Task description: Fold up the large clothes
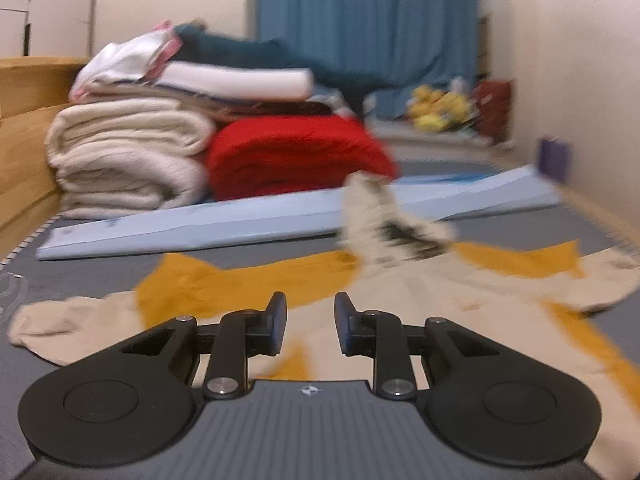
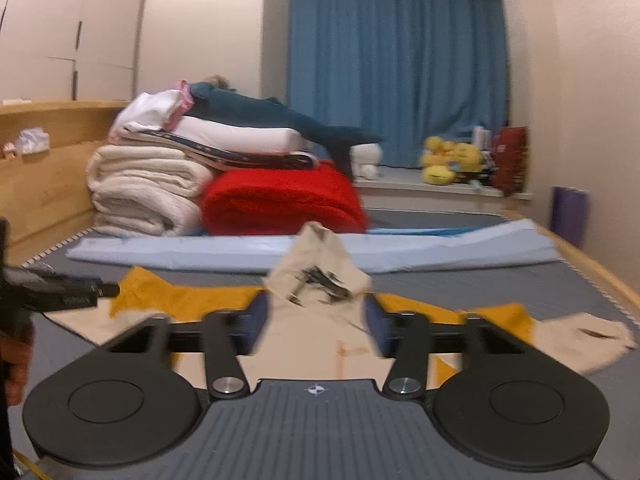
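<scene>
A large cream and mustard-yellow garment (image 1: 420, 296) lies spread on the grey bed; its printed cream hood (image 1: 384, 220) stands up at the far edge. My left gripper (image 1: 310, 320) is open and empty just above the cream cloth. In the right wrist view the same garment (image 2: 320, 344) lies flat with its hood (image 2: 320, 272) raised. My right gripper (image 2: 316, 320) is open, its blue-padded fingers (image 2: 256, 320) spread wide on either side of the cream cloth below the hood. The left gripper's body shows at the left edge of the right wrist view (image 2: 60, 294).
A folded light-blue mat (image 1: 280, 212) lies behind the garment. A stack of folded cream blankets (image 1: 128, 156), a red blanket (image 1: 296, 156) and clothes stands at the back left. A wooden headboard (image 1: 24, 120) is on the left, yellow plush toys (image 2: 448, 160) and a blue curtain (image 2: 396, 60) at the back.
</scene>
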Action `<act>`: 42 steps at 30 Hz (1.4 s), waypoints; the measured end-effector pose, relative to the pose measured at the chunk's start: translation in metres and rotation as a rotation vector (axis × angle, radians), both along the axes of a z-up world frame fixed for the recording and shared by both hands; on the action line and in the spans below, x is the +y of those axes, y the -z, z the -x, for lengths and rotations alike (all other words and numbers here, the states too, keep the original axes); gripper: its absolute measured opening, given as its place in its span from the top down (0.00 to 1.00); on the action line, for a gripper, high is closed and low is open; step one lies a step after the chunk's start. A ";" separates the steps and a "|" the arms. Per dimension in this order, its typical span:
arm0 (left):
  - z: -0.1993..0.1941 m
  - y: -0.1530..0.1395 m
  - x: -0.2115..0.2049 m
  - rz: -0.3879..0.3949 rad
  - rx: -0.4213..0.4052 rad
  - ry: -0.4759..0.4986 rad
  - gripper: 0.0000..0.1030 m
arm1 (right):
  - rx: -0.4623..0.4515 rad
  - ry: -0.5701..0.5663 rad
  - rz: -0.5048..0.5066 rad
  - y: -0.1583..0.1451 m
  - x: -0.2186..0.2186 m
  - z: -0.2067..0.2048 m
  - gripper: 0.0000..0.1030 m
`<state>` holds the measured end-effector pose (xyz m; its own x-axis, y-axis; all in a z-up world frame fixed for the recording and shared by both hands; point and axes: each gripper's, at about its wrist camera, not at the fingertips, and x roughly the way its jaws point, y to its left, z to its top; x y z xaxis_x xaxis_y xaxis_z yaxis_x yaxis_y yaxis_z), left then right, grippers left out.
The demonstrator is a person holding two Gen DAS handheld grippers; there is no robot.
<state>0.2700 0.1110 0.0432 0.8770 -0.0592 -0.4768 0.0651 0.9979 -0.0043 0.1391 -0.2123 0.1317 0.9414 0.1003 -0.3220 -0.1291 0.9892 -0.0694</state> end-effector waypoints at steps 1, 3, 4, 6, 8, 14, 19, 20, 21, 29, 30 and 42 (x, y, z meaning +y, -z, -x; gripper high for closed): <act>-0.016 0.010 0.012 -0.033 0.013 -0.025 0.72 | -0.003 -0.013 -0.008 -0.001 0.003 -0.015 0.63; -0.039 0.028 0.038 -0.055 0.039 -0.079 0.72 | -0.016 -0.043 -0.008 -0.001 0.011 -0.045 0.65; -0.049 0.040 0.052 -0.043 0.058 -0.109 0.72 | -0.024 -0.055 -0.002 0.001 0.015 -0.057 0.65; -0.063 0.062 0.083 0.003 0.104 -0.172 0.70 | -0.036 -0.074 0.007 0.010 0.022 -0.081 0.63; -0.079 0.079 0.116 0.049 0.157 -0.229 0.69 | -0.035 -0.075 0.000 0.026 0.024 -0.098 0.57; -0.105 0.124 0.231 0.148 0.195 -0.447 0.65 | 0.071 -0.141 -0.011 0.070 0.036 -0.136 0.59; -0.105 0.156 0.338 0.338 0.190 -0.693 0.50 | 0.101 -0.160 0.026 0.085 0.044 -0.154 0.85; -0.101 0.156 0.354 0.375 0.177 -0.725 0.47 | 0.130 -0.154 0.023 0.089 0.043 -0.161 0.87; -0.102 0.160 0.370 0.412 0.167 -0.757 0.46 | 0.151 -0.148 0.023 0.092 0.044 -0.167 0.87; -0.117 0.172 0.422 0.493 0.121 -0.806 0.46 | 0.210 -0.191 0.063 0.115 0.053 -0.177 0.86; -0.121 0.171 0.422 0.475 0.115 -0.801 0.47 | 0.219 -0.194 0.070 0.117 0.052 -0.178 0.86; -0.145 0.052 0.311 0.232 -0.060 -0.734 1.00 | 0.248 -0.146 0.101 0.114 0.041 -0.182 0.96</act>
<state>0.4155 0.4220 -0.0091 0.7541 0.4550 -0.4736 -0.6064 0.7593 -0.2361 0.3210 -0.1714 0.0174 0.8111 0.1841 -0.5552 -0.2945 0.9486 -0.1156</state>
